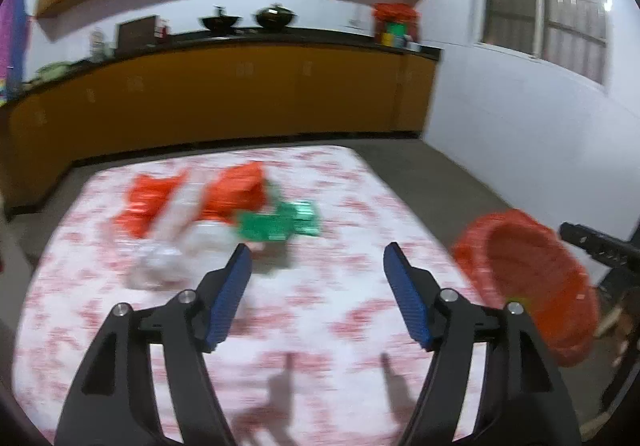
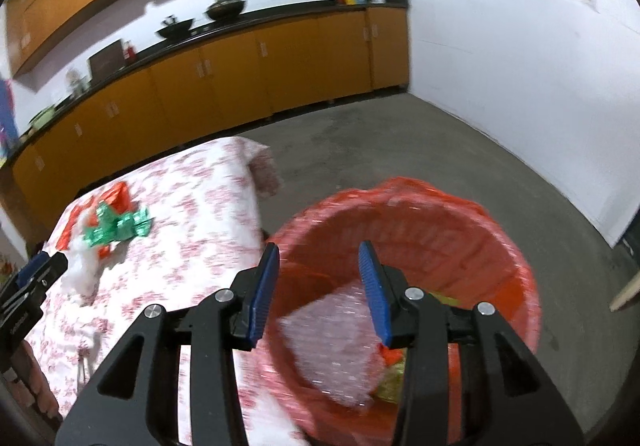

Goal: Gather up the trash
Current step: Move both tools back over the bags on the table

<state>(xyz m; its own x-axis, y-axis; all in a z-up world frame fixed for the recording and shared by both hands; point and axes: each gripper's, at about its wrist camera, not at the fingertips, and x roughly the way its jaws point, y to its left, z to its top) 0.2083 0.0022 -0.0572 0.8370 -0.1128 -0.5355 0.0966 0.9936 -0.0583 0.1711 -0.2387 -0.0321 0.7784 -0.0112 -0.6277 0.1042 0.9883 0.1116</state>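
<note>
On the table with the red-flowered cloth [image 1: 320, 326] lies a heap of trash: two orange wrappers [image 1: 236, 192], a green foil wrapper [image 1: 280, 222] and crumpled clear plastic [image 1: 168, 258]. My left gripper [image 1: 318, 248] hovers just short of the heap, open, with nothing between its blue pads. A red bin lined with a red bag [image 2: 500, 230] stands off the table's right edge. Above its mouth my right gripper [image 2: 319, 246] is open and empty. In the bin lie a pinkish bubble-wrap sheet [image 2: 332, 334] and some yellow and orange scraps.
Orange kitchen cabinets [image 1: 240, 98] with a dark counter run along the far wall, with pots on top. Grey floor [image 2: 400, 142] spreads beyond the table and the bin [image 1: 536, 278], bounded by a white wall [image 2: 520, 66] on the right.
</note>
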